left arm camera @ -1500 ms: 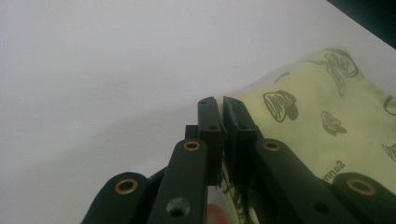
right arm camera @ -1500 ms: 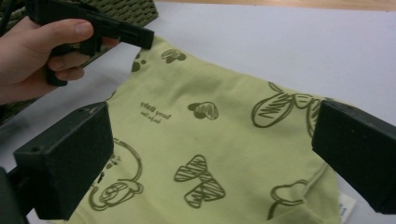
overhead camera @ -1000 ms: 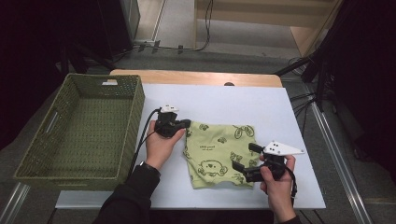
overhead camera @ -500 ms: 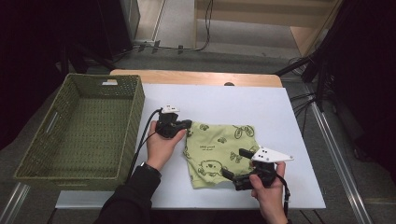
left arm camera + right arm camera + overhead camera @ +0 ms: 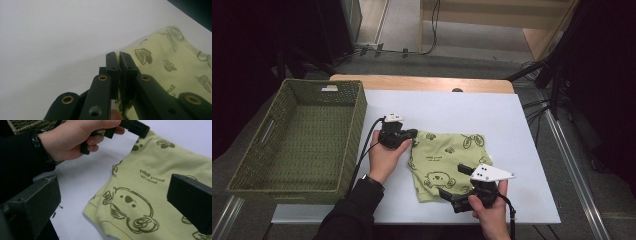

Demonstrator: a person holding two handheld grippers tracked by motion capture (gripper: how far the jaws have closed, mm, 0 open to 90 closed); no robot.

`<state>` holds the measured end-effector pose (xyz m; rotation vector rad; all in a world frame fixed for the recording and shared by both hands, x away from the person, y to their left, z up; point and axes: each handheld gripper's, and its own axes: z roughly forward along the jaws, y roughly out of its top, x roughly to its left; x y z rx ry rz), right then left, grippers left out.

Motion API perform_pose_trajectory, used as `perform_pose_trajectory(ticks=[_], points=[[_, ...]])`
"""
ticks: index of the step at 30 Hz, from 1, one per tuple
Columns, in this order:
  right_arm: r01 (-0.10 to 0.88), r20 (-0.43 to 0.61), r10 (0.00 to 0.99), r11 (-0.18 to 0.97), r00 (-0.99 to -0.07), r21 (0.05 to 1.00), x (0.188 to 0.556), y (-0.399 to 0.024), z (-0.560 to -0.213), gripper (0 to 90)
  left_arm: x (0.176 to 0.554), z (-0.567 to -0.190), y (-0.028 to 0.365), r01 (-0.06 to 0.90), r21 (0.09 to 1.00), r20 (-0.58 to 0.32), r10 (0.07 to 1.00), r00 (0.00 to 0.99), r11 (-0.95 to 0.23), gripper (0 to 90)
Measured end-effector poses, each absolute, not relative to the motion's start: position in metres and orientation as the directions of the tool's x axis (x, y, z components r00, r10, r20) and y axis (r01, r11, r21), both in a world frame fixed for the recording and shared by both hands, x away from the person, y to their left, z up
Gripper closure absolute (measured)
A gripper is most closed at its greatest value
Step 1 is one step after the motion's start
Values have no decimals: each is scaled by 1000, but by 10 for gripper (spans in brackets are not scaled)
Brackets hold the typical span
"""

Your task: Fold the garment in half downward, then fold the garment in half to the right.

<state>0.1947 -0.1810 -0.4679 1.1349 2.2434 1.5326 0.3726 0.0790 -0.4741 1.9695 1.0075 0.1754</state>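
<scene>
A light green baby garment (image 5: pixel 447 160) printed with dark bear drawings lies flat on the white table top (image 5: pixel 447 107). My left gripper (image 5: pixel 413 134) is at its far left corner, and the left gripper view shows the jaws shut on the cloth's edge (image 5: pixel 119 56) with fabric (image 5: pixel 170 62) spreading to the right. My right gripper (image 5: pixel 453 180) hovers at the garment's near edge with its jaws wide apart. In the right gripper view the cloth (image 5: pixel 150 195) and its near left corner lie between and ahead of the spread jaws (image 5: pixel 112 197), untouched. The other hand (image 5: pixel 72 140) holds the far corner there.
A woven green basket (image 5: pixel 357 130) stands on the left of the table, close to my left hand. A black cable (image 5: pixel 364 150) runs from the left gripper along the basket's side. Bare white surface lies behind and to the right of the garment.
My right gripper has slid left along the garment's near edge, from its right side toward the near left corner, jaws still apart. The left gripper has stayed put on its corner.
</scene>
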Motion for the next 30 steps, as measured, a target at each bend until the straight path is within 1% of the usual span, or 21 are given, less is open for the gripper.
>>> perform_pose_trajectory(ticks=[13, 14, 17, 20, 21, 22, 24, 30], points=[[474, 244, 648, 206, -722, 856, 189, -155, -476, 0, 371, -473, 82, 582, 766, -250, 708, 661, -272, 855], [473, 237, 658, 206, -715, 856, 188, -153, -476, 60, 370, -473, 81, 584, 765, -253, 708, 660, -271, 855], [473, 230, 674, 199, -702, 858, 186, -146, -479, 167, 369, -473, 79, 580, 768, -251, 706, 662, -271, 855], [466, 202, 684, 225, -701, 856, 186, -139, -484, 325, 369, -474, 79, 583, 766, -254, 706, 661, -270, 855], [474, 210, 680, 226, -702, 851, 186, -137, -486, 376, 369, -474, 80, 583, 766, -253, 706, 661, -272, 855], [477, 212, 677, 231, -705, 848, 186, -135, -488, 407, 369, -474, 80, 584, 765, -252, 708, 660, -271, 855], [482, 199, 688, 246, -698, 841, 187, -130, -491, 449, 369, -474, 80, 584, 766, -253, 708, 660, -270, 855], [525, 204, 710, 267, -674, 808, 192, -118, -502, 451, 370, -474, 80, 584, 766, -254, 708, 659, -269, 855]])
